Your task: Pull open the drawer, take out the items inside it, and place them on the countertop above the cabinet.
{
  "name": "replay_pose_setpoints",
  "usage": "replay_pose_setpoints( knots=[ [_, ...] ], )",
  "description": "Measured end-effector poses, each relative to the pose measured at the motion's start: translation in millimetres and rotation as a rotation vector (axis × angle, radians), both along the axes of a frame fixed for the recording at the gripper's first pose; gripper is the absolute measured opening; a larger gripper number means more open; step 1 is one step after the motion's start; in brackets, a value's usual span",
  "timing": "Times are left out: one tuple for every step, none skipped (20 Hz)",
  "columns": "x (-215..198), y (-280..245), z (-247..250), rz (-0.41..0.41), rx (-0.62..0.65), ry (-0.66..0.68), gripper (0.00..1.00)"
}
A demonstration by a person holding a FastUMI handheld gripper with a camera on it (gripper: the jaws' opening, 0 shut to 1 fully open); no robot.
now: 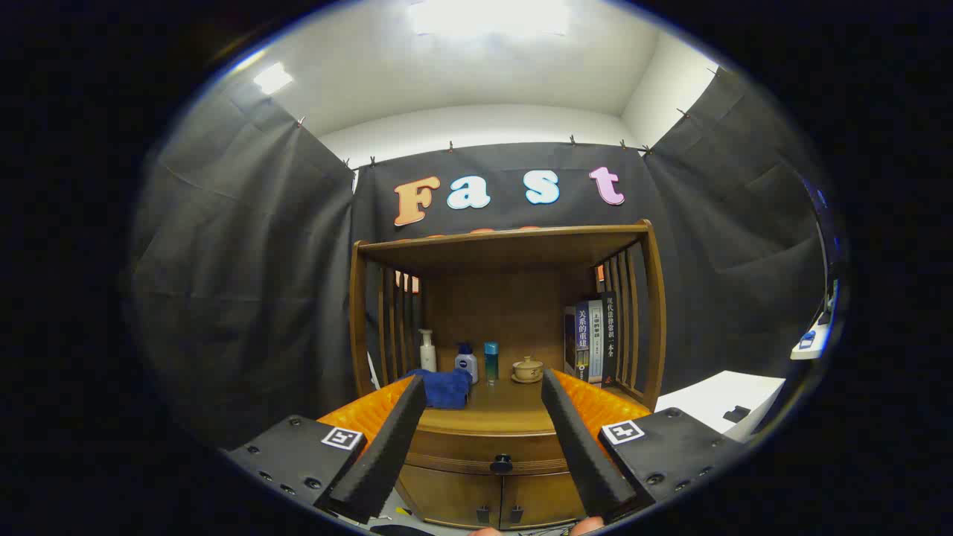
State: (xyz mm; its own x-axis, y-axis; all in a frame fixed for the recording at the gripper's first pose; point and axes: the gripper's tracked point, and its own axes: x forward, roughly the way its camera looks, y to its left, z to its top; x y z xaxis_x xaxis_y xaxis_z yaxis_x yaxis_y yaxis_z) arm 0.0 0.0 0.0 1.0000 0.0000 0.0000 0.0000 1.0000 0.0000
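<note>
With the drawer [488, 447] shut and its knob [501, 464] sitting between and just beyond the fingers, first step not yet begun: approach only. Gripper [484, 387] spread wide, holding nothing, aimed at the cabinet [654, 313] front below the countertop [506, 413]. Next: ease forward and down, centre on the knob, close, pull straight back.

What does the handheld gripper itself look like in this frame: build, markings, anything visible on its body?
The gripper has two long wedge-shaped fingers with a matte, foam-like surface, standing apart. Each rises from a flat black plate dotted with screws, and each plate carries a small white square tag printed with a black pattern. Ribbed orange padding sits on the outer side of each finger. No cables are visible.
</note>
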Motion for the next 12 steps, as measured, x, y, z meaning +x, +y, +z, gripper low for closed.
replay_pose_setpoints(
  knots=[
    [-0.4,0.0,1.2,0.002,0.000,-0.005,1.00],
    [0.1,1.8,2.1,0.004,0.007,-0.005,1.00],
    [0.3,2.7,1.6,0.009,0.014,-0.002,1.00],
    [0.9,4.4,0.9,0.015,0.018,0.004,1.00],
    [0.0,4.4,2.7,0.016,0.016,0.004,1.00],
    [1.0,4.2,5.0,0.013,0.013,-0.003,1.00],
    [1.0,4.5,6.9,0.013,0.013,-0.007,1.00],
    [-0.7,7.2,6.7,0.016,0.016,-0.009,1.00],
    [-2.0,9.1,5.9,0.021,0.017,-0.006,1.00],
    [-3.1,10.1,6.0,0.023,0.012,-0.007,1.00],
    [-2.3,10.1,7.7,0.020,0.006,-0.012,1.00],
    [-1.7,9.9,7.9,0.018,0.005,-0.015,1.00]
  ],
)
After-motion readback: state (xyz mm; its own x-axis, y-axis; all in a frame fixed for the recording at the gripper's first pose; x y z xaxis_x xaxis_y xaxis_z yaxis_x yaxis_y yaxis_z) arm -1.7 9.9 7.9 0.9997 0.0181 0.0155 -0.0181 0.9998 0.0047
